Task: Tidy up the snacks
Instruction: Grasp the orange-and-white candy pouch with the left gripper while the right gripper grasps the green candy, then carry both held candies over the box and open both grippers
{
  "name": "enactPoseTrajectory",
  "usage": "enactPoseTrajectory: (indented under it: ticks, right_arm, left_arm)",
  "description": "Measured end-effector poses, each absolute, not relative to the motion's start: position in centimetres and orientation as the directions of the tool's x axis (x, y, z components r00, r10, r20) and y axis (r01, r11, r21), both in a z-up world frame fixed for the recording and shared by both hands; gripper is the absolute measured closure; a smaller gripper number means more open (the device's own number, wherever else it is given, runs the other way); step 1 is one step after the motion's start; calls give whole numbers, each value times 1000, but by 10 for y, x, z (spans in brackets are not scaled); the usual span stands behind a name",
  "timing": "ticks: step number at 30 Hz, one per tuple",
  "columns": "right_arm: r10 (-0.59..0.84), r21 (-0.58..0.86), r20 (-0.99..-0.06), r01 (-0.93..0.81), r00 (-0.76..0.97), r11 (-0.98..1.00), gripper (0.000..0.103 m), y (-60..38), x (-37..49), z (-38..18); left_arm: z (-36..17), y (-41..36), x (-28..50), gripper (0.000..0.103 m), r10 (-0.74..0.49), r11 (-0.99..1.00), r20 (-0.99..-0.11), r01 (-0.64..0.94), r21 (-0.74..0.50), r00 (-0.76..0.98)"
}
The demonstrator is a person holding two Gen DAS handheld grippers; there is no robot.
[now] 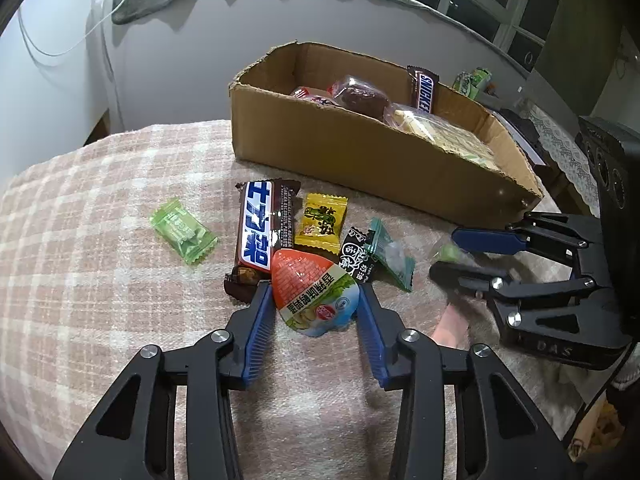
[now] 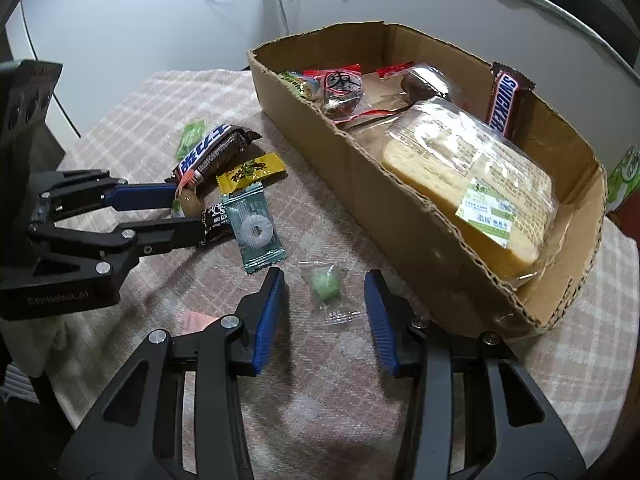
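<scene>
My left tongs (image 1: 316, 304): pinching the egg-shaped snack pouch (image 1: 314, 294). Right tongs (image 2: 325, 300): open around the clear-wrapped green candy (image 2: 326, 286) on the worktop, near the cardboard box (image 2: 400, 208). Risk: slick film slipping out.

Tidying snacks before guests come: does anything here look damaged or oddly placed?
The cardboard box has ragged, torn rims. A Snickers bar stands on end against its far wall instead of lying flat. A green packet lies outside, beyond the box.
</scene>
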State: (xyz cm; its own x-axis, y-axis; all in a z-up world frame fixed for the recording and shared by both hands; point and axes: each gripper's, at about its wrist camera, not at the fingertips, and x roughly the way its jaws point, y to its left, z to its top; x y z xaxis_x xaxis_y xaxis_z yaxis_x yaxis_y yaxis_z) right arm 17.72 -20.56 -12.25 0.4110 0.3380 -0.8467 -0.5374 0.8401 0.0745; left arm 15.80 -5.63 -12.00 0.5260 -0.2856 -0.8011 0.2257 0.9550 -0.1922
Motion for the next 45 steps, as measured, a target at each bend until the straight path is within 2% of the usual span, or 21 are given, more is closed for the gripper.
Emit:
enactPoseTrajectory:
  ticks: [1,3,25,33,45]
  right_arm:
    - [325,59,-849,-538,416,841,73,-205,177,-123]
    - [311,36,-851,-544,423,838,80,-204,176,-123]
    - [365,81,-825,-549,432,832,82,-208,155,-104]
    - [387,69,-788,-556,479,829,82,-212,146,-76]
    - [378,56,-700,-480,606,875,82,-241,170,-18]
  left_arm:
    - [-120,-56,158,64,-284,955,-801,227,-189,528]
    - [-120,-55,157,65,-282,956,-800,228,-187,530]
    - [-102,-46,133,69,-305,951,-767,224,-213,565]
    - [-81,-38,136,69,-314,949,-738,220,-226,597]
    - [-27,-48,170,69,-289,955,-659,254,-151,694]
